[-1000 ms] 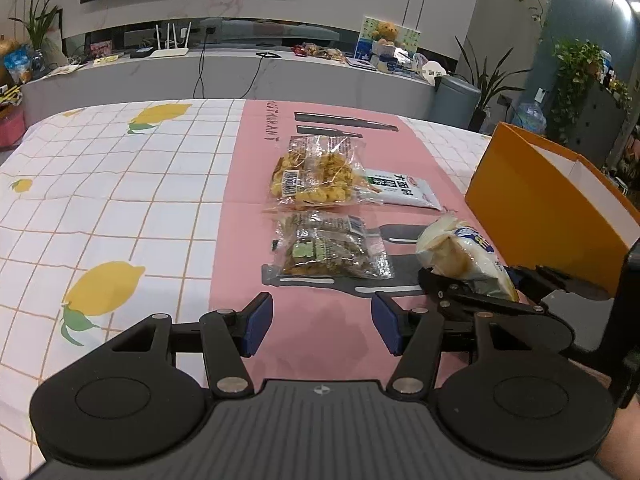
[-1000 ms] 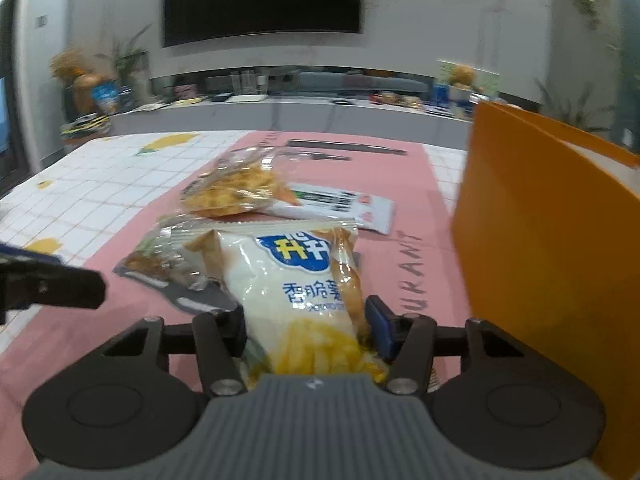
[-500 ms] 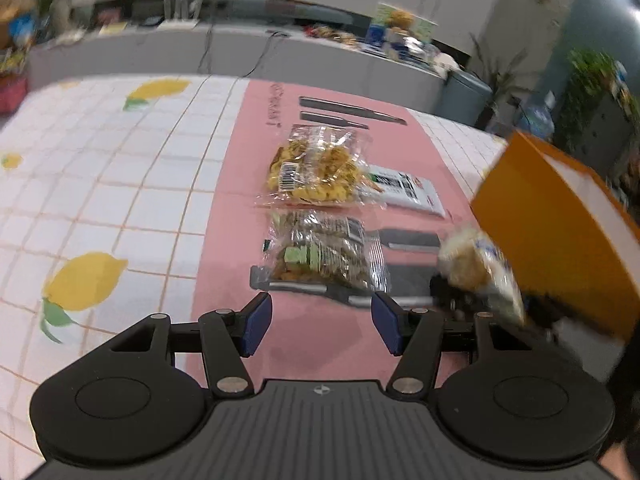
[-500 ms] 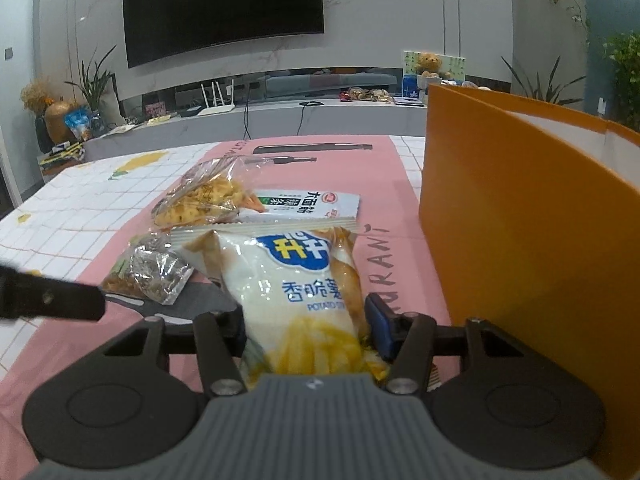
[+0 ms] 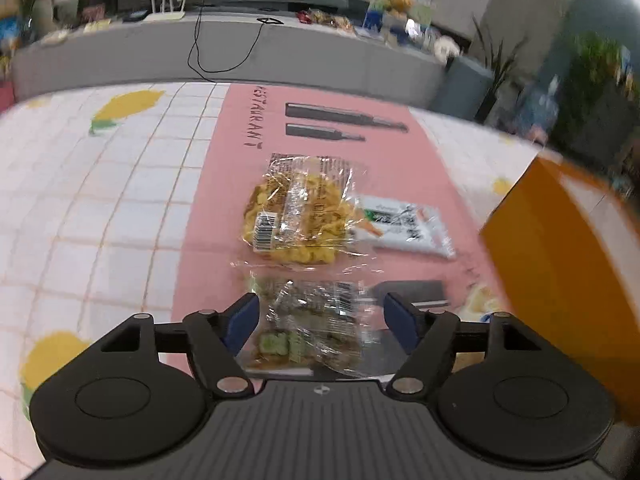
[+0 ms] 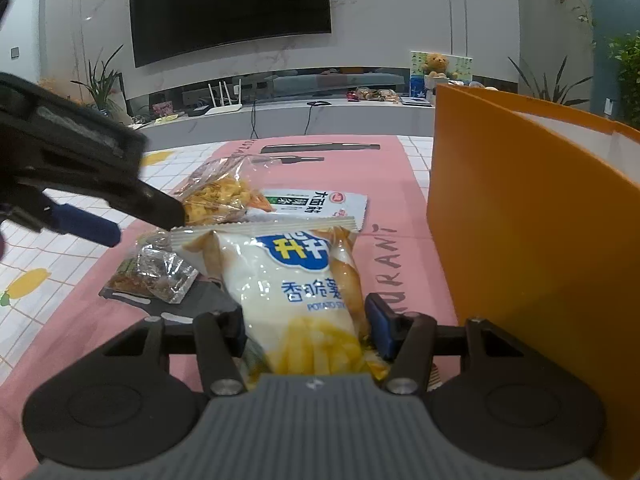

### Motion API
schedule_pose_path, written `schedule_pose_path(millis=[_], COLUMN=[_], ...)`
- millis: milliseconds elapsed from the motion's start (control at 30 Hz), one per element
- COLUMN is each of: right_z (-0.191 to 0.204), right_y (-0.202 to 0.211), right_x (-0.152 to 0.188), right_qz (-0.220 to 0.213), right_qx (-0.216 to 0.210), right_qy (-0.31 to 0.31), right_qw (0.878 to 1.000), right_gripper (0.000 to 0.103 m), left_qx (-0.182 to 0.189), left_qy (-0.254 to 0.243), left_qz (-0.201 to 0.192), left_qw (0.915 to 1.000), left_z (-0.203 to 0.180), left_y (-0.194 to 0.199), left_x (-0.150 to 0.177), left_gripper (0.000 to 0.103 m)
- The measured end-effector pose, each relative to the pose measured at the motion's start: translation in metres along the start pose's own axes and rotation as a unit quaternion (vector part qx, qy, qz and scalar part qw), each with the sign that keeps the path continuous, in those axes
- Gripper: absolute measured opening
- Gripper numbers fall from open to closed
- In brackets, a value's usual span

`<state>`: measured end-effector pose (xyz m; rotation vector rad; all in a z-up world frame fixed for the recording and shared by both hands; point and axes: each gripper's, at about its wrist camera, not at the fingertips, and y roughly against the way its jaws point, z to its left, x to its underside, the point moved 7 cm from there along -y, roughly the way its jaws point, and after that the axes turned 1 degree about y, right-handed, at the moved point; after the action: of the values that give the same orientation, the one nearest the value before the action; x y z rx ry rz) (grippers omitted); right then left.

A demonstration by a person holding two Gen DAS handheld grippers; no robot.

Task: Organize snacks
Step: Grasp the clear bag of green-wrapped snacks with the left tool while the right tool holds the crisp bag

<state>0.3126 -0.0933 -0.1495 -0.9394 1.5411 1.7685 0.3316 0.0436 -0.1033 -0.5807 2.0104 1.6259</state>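
My right gripper (image 6: 306,326) is shut on a white potato-stick bag (image 6: 296,284) and holds it above the pink mat, just left of the orange box (image 6: 532,240). My left gripper (image 5: 322,316) is open and hovers over a clear bag of dark snacks (image 5: 316,324), which also shows in the right wrist view (image 6: 154,278). Beyond it lie a clear bag of yellow snacks (image 5: 298,212) and a white flat packet (image 5: 404,226). The left gripper also shows at the left of the right wrist view (image 6: 86,226).
The orange box (image 5: 568,264) stands open-topped at the table's right. A pink mat (image 5: 224,208) lies on a checked lemon-print tablecloth (image 5: 80,208). A grey counter with clutter runs behind the table.
My left gripper has moved forward and lower, over the dark snack bag, still open. My right gripper has lifted the potato-stick bag higher beside the orange box.
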Motion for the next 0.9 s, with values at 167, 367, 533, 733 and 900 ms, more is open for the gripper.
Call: schedule_pose_path(millis=[167,367,533,733,900], right_z=[-0.003,-0.001,-0.001,0.001,0.000], right_y=[0.000,-0.001,0.000,-0.001,0.000], right_x=[0.000,0.000,-0.001,0.000,0.000], right_qz=[-0.003,-0.002,-0.002,0.000,-0.003], right_qx=[-0.010,-0.011,-0.010,-0.010,-0.010], right_qy=[-0.013,-0.012,-0.011,-0.004,-0.008], right_qw=[1.000,1.000,1.000,1.000,1.000], right_gripper=[0.055,0.055,0.055,0.055,0.053], left_qx=[-0.015,-0.045,-0.055,-0.068,-0.070], left_qy=[0.016,0.003,0.008,0.019,0.062], left_qz=[0.051,0.007,-0.002,-0.003,0.014], left_qw=[0.9984,0.9990,0.9984,0.9975,0.9955], left_z=[0.006,0.003,0.004,0.001,0.011], left_y=[-0.028,-0.036,-0.036,-0.022,-0.011], left_x=[0.007,0.009,0.008,0.012,0.012], left_gripper=[0.103,0.103,0.103,0.062,0.044])
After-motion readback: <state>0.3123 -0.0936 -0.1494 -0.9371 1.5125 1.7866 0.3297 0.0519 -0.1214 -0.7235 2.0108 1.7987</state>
